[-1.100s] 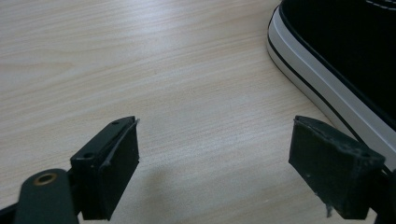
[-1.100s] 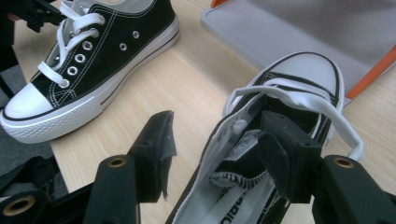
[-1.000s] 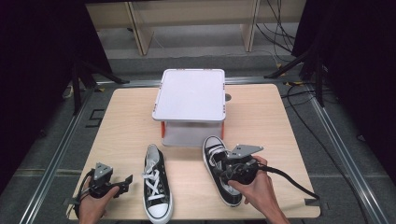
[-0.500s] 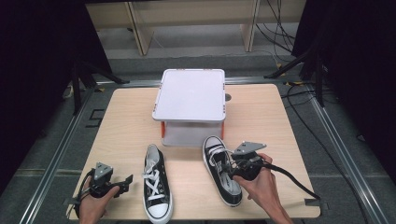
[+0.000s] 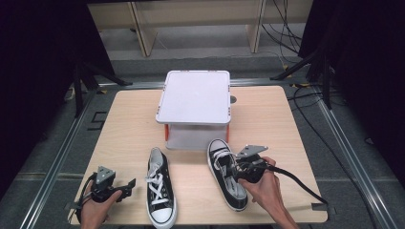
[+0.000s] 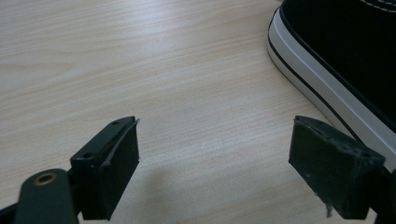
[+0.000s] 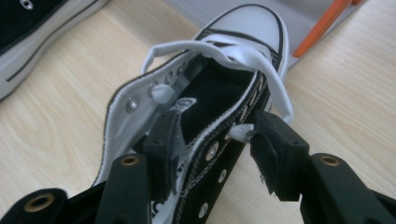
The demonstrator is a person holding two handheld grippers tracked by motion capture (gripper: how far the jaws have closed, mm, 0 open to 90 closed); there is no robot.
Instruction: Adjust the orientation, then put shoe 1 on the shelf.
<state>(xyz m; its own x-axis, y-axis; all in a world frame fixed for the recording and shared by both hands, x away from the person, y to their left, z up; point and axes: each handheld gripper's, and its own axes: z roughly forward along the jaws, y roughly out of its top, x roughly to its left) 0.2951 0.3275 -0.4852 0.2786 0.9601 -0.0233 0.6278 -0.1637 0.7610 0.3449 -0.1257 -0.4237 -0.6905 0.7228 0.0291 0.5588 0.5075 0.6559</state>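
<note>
- Right claw [image 7: 212, 140] sits part-open, straddling the right shoe's [image 5: 227, 173] eyelet flap — not clamped yet, I'd say.
- Left claw [image 6: 215, 163] gapes wide and empty beside the left shoe [image 5: 160, 191] on the worktop [image 5: 129, 129].
- Looks barely begun.

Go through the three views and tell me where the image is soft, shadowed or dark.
High view: the table is evenly lit and fairly sharp, the surroundings fall into near black. Left gripper view: wood grain sharp, the near jaws blurred, a soft shadow under the left gripper. Right gripper view: the shoe is fairly sharp, the right gripper soft.
</note>
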